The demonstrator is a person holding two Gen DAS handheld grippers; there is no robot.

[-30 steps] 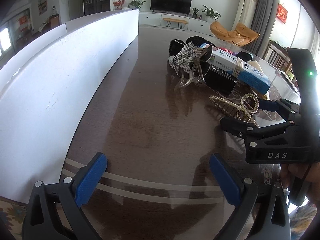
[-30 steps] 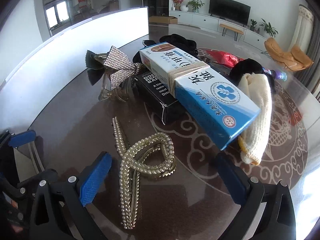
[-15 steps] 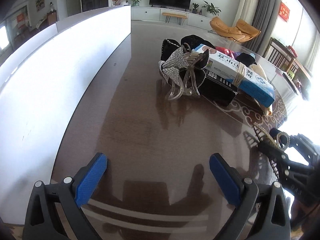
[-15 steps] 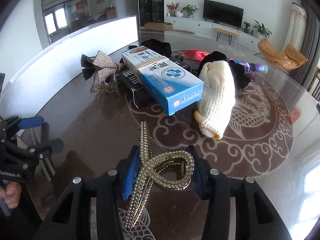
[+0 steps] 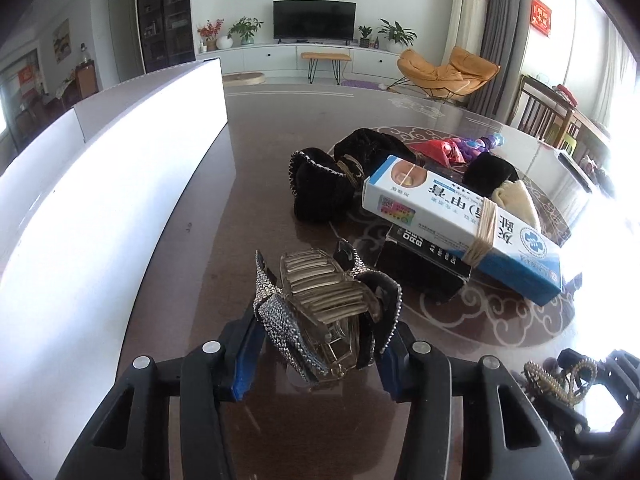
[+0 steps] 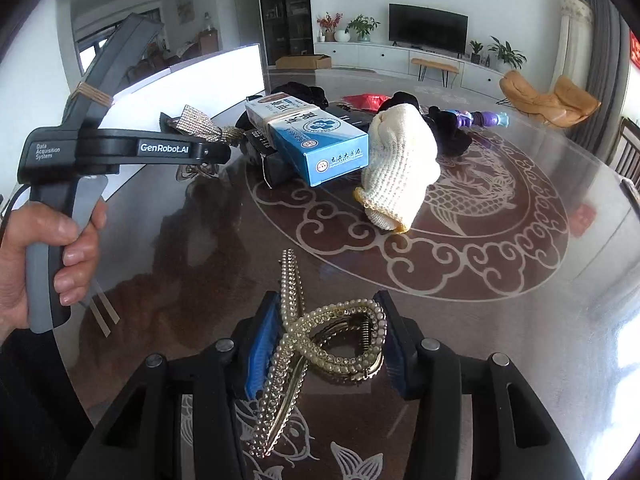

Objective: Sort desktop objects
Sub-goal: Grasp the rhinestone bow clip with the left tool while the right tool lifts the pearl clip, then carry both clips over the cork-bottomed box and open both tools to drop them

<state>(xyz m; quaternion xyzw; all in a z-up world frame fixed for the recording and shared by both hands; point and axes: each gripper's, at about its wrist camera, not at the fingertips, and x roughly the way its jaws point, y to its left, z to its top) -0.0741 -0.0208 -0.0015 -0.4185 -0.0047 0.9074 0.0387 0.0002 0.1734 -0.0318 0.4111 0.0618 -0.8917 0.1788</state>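
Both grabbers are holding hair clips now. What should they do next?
Probably carry both toward the white box. The left gripper is shut on the rhinestone bow clip, the right gripper on the pearl clip, so both are gripped.

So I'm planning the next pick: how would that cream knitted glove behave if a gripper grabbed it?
The cream knitted glove would probably be floppy: it slumps in a soft heap against the blue box. It looks light, so a pinch should lift it, though the loose cuff would likely dangle. The knit should grip well and is unlikely to slip or roll.
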